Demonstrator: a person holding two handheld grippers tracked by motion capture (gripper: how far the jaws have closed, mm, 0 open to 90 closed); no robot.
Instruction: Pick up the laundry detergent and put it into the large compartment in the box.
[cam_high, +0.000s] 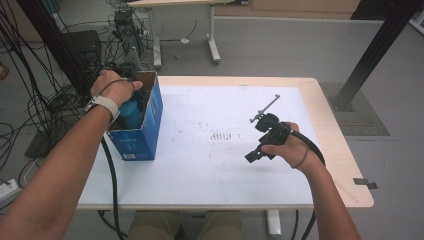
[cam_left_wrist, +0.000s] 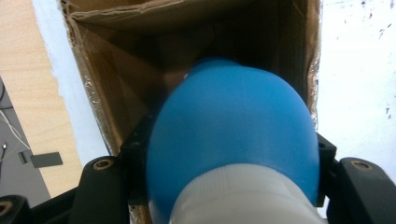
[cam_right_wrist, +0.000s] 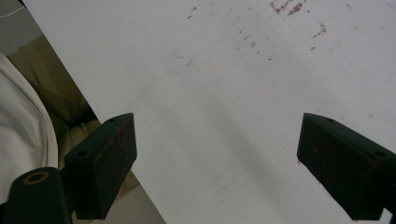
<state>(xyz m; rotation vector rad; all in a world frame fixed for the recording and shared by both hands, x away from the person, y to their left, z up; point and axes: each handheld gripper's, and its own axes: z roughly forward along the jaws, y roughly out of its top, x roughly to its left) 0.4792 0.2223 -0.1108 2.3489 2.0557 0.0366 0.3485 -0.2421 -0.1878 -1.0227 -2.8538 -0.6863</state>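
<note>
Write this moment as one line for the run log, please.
left gripper: shut on blue bottle, inside cardboard box | right gripper: open, holding nothing, over white table

table (cam_high: 330, 107): wood edge | white sheet (cam_high: 210, 165): stained, covering top | blue cardboard box (cam_high: 145, 127): upright, left side

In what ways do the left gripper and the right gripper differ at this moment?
The left gripper is shut on a blue bottle at the mouth of the cardboard box; the right gripper is open and holds nothing. The left one reaches into the box, while the right one hangs above the bare white table surface. Both are black, with two jaws, each held in one hand.
</note>
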